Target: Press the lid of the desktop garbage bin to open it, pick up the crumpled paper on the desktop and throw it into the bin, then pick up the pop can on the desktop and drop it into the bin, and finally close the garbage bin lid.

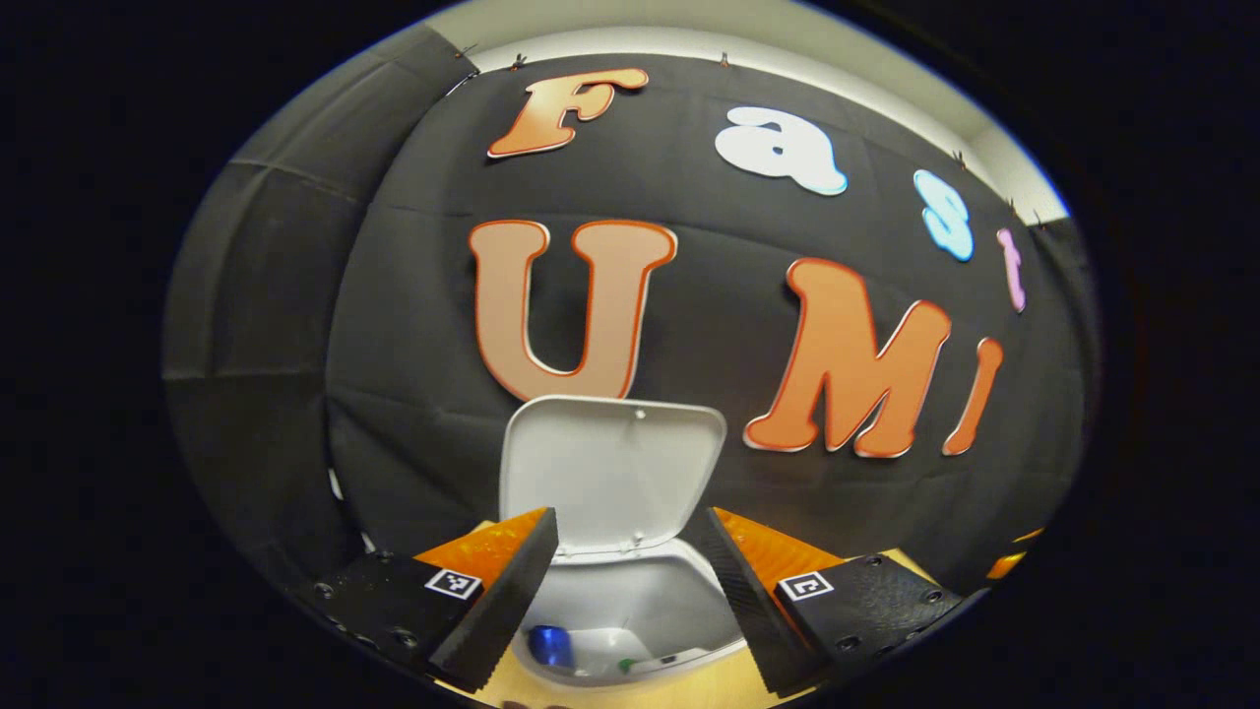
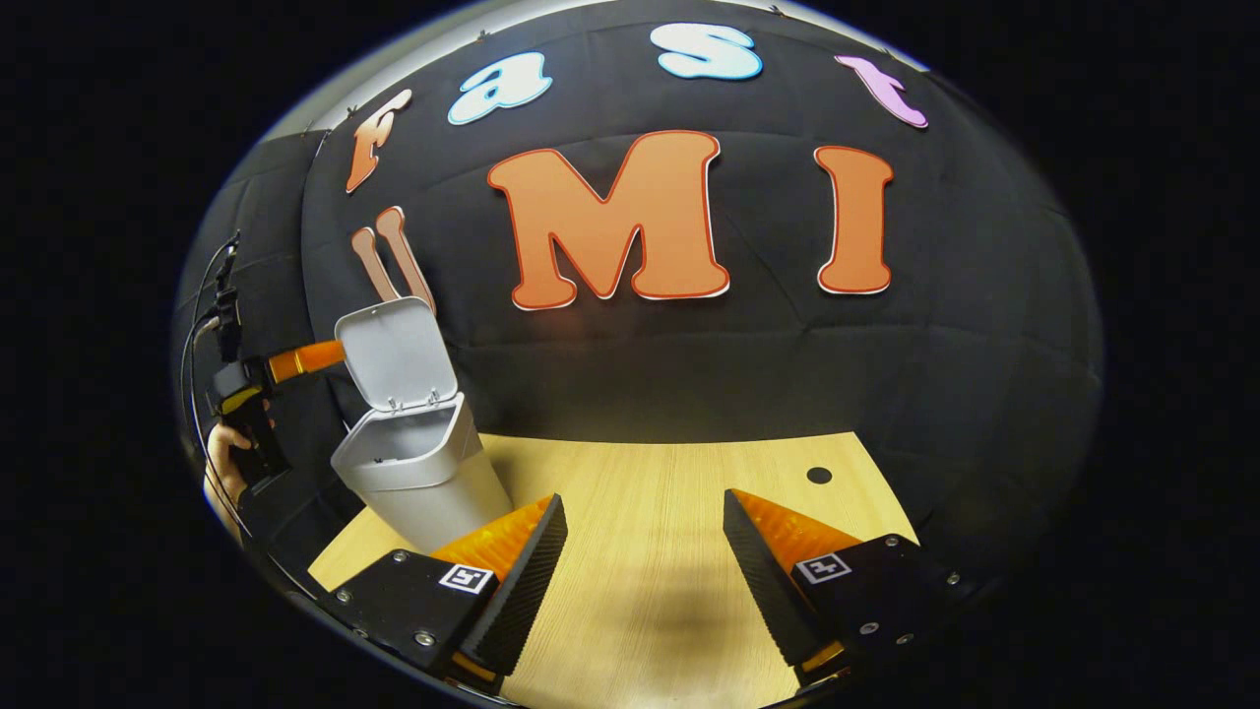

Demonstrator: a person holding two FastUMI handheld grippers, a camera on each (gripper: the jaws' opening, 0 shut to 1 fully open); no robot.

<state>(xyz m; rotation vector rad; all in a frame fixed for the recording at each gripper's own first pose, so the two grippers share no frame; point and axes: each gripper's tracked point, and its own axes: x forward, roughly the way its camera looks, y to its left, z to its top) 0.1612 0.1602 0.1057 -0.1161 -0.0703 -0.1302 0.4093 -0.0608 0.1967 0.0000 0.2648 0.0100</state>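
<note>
Standing open: white bin (image 1: 630, 611), lid (image 1: 612, 473) up, can (image 1: 551, 645) inside; both claws released.

Light wooden desktop (image 2: 650, 512), pale bin (image 2: 423, 473) standing at its far-left corner, small dark hole (image 2: 818, 475) far right

The bin (image 2: 418, 473) stands on the desk (image 2: 650, 512), near the back, close in front of the booth wall (image 2: 787, 364). Its lid (image 2: 394, 350) stands up at the back of the bin. In the left gripper view, the pop can (image 1: 549, 645) lies down inside the bin, at the bottom. The left gripper (image 1: 630, 591) is above the bin's front, one finger on each side of the opening. In the right gripper view, the bin is to the left of the right gripper (image 2: 645, 566), which is over the bare desk. A hand (image 2: 224, 468) is behind the bin on the left.
</note>
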